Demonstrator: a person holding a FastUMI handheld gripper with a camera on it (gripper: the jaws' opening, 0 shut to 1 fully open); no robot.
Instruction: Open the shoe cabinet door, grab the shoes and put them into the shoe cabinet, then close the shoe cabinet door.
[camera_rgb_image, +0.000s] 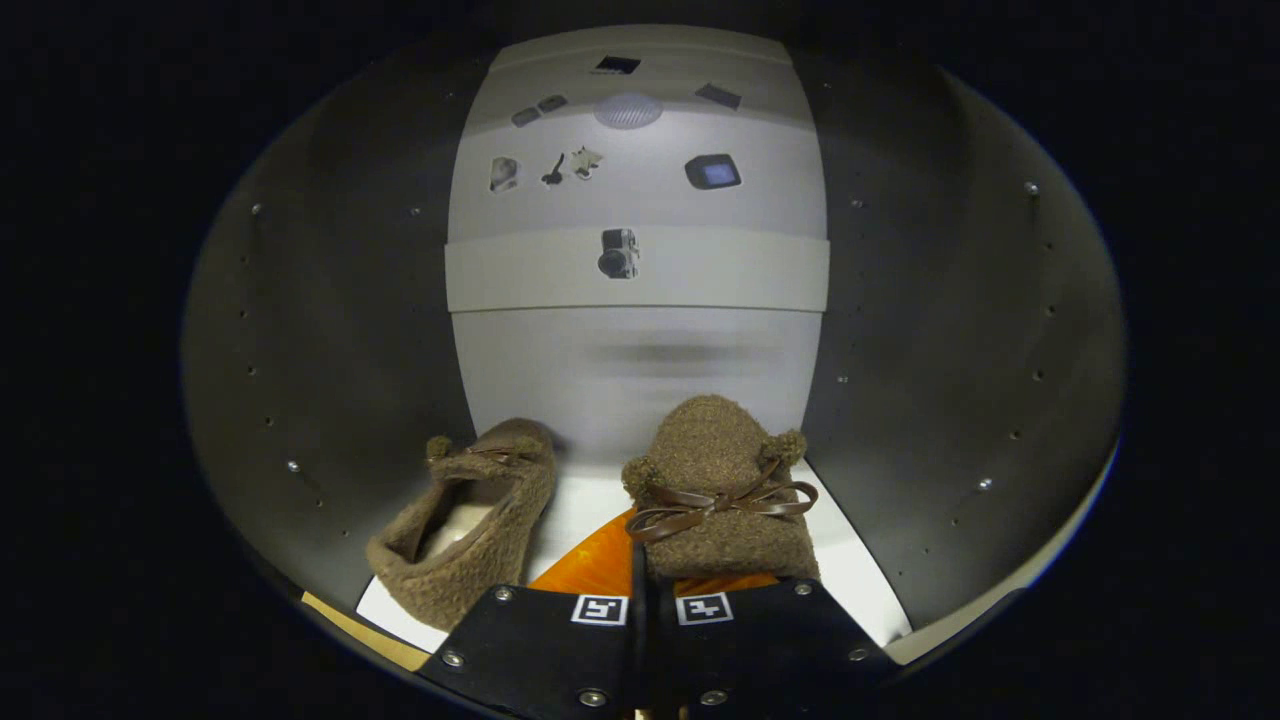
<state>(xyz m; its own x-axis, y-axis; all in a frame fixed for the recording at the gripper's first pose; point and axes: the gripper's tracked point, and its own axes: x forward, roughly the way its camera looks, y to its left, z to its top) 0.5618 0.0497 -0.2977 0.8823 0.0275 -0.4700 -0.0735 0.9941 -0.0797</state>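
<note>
Inside the shoe cabinet (330, 350), we see our gripper (640, 585) clamped on the right shoe (720, 480), the left shoe (470, 520) beside it.

Gripper view: the fisheye camera rode on the gripper (640, 590), looked forward along its closed jaws into the shoe cabinet (330, 400), close behind two brown slippers (722, 495), facing the pale rear wall (640, 350).

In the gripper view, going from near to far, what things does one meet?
Gripper with fingers together, holding the brown fuzzy slipper with a bow → second brown slipper beside it → cabinet back wall.
</note>
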